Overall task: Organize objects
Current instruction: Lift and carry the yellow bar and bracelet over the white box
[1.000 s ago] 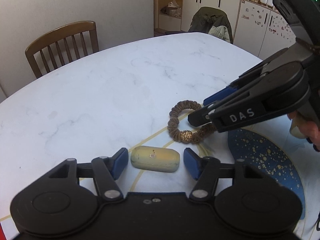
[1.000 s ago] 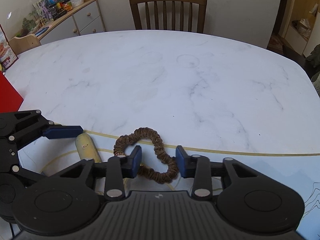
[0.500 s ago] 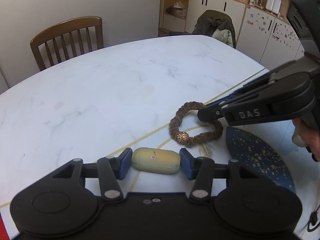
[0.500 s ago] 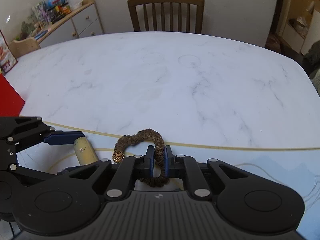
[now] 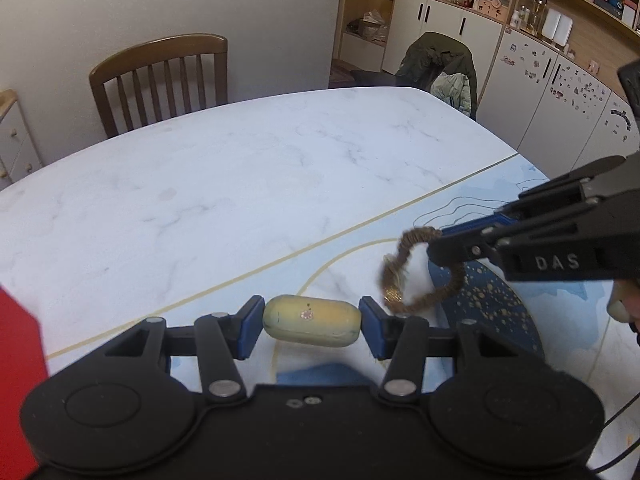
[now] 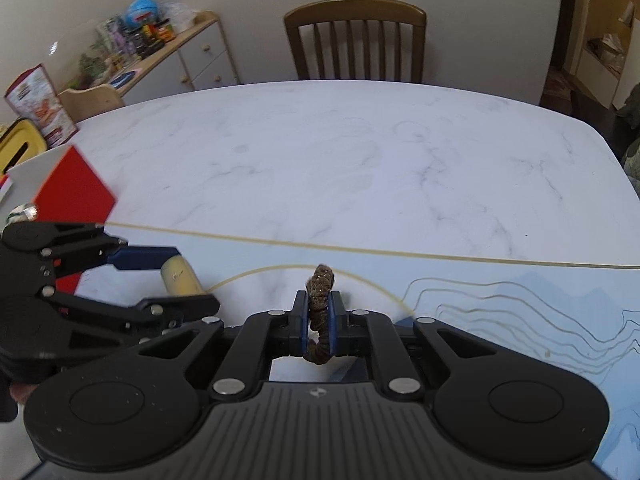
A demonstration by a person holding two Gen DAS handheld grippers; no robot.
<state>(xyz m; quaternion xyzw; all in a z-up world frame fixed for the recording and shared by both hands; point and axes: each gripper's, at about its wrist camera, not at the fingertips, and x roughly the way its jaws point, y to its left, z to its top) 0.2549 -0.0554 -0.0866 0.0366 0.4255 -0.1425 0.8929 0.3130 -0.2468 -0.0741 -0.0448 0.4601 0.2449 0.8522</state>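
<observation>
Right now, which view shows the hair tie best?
Left wrist view: the hair tie hangs as a full loop from the right claw. The right wrist view sees it edge-on, pinched between the pads.

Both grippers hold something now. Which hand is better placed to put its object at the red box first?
Left, probably. The left gripper, shut on the yellow case, is nearer the red box. The right gripper holds the brown scrunchie farther from it.
</observation>
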